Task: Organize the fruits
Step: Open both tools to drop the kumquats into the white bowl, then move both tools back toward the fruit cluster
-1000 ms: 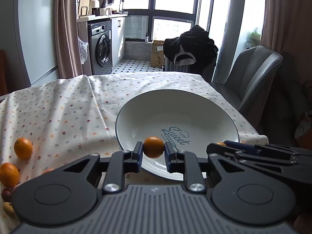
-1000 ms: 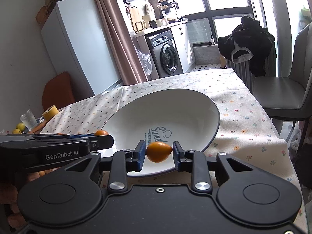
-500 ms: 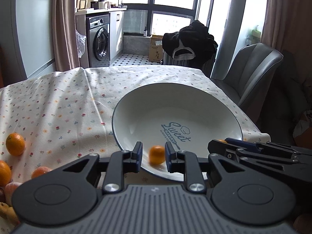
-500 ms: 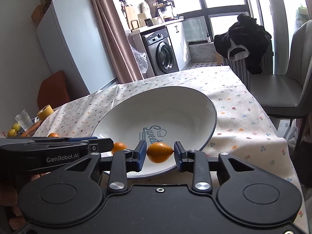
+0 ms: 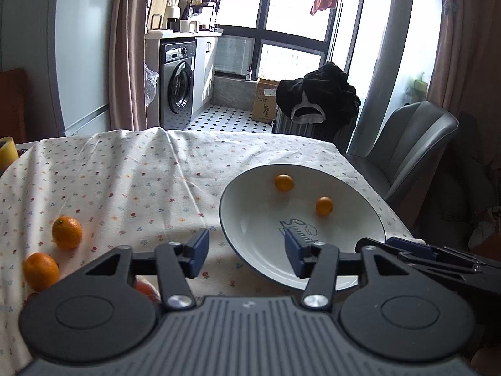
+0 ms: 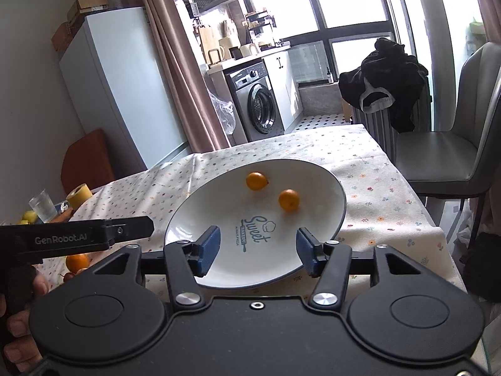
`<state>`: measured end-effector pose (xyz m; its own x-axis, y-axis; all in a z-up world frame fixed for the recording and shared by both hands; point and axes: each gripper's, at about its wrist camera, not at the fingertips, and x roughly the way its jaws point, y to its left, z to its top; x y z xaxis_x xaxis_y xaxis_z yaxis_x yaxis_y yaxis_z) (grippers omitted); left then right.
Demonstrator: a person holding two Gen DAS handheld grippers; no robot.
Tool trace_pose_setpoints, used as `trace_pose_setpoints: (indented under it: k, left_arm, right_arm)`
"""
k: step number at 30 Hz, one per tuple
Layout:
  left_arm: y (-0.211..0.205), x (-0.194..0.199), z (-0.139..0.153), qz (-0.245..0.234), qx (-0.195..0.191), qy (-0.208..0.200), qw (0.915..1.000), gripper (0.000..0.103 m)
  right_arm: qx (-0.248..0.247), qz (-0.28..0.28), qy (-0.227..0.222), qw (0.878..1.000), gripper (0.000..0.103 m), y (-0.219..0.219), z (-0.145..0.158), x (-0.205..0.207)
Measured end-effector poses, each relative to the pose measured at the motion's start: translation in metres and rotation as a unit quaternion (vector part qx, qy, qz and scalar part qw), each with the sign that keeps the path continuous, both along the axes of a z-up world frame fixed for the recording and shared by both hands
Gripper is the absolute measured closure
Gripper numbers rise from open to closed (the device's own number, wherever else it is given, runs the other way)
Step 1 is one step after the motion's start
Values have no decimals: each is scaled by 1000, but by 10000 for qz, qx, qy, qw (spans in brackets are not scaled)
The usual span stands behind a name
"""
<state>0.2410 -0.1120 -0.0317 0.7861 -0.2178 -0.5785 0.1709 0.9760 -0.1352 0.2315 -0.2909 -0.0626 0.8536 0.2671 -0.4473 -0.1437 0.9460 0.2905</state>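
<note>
Left wrist view: the left gripper [image 5: 245,255] is wide open and holds nothing. Two small orange fruits [image 5: 284,183] lie apart in the white plate [image 5: 241,241]; they look round, so no long axis is clear.

Right wrist view: the right gripper [image 6: 256,252] is also open and empty. The farther fruit [image 6: 256,181] has a small tip toward the right.

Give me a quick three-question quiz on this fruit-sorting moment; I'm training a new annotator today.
1. True or false: the left hand-held gripper is shut on a fruit.
2. How many small orange fruits lie in the white bowl?
3. The tablecloth to the left of the bowl holds: A) more orange fruits, B) bananas, C) a knife.

Key: 1 false, both it and the right hand-held gripper are open and hold nothing. 2 two, and. 3 A, e.g..
</note>
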Motion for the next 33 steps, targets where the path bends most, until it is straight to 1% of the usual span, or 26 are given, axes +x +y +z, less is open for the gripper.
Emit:
trace_pose_setpoints:
  k: [1,4,6,8,12,15,19,24,33]
  left_arm:
    - [3,-4,2,-12,-63,-63,10000,37]
    - [12,-14,8,113,-141,-223,9996,25]
    - [17,-20,10,162,-151,-294,9993,21]
    - [23,-25,10,180,-205,-327,9991,19]
    - [41,-36,10,111,-471,-344,9982,14]
    - [53,-42,9,233,-543,-390,9975,12]
    - [69,-49,10,456,-544,-431,9965,12]
    - [88,-62,10,766,-526,-486,9945,11]
    - [107,-81,12,924,-435,-435,9938,9]
  right_arm:
    - [-1,-36,-20,10000,45,0,1,-2]
    - [103,-90,-73,9999,34,0,4,-8]
    - [188,-130,-109,9997,23,0,4,-12]
    - [268,-177,-121,9994,19,2,5,-17]
    - [405,-254,-143,9988,8,7,7,-25]
    - [326,-365,-215,9986,5,14,8,-31]
    - [418,-283,-299,9983,0,20,12,-37]
    - [430,-190,-283,9985,0,29,15,-42]
    - [287,59,-308,9991,0,50,22,-52]
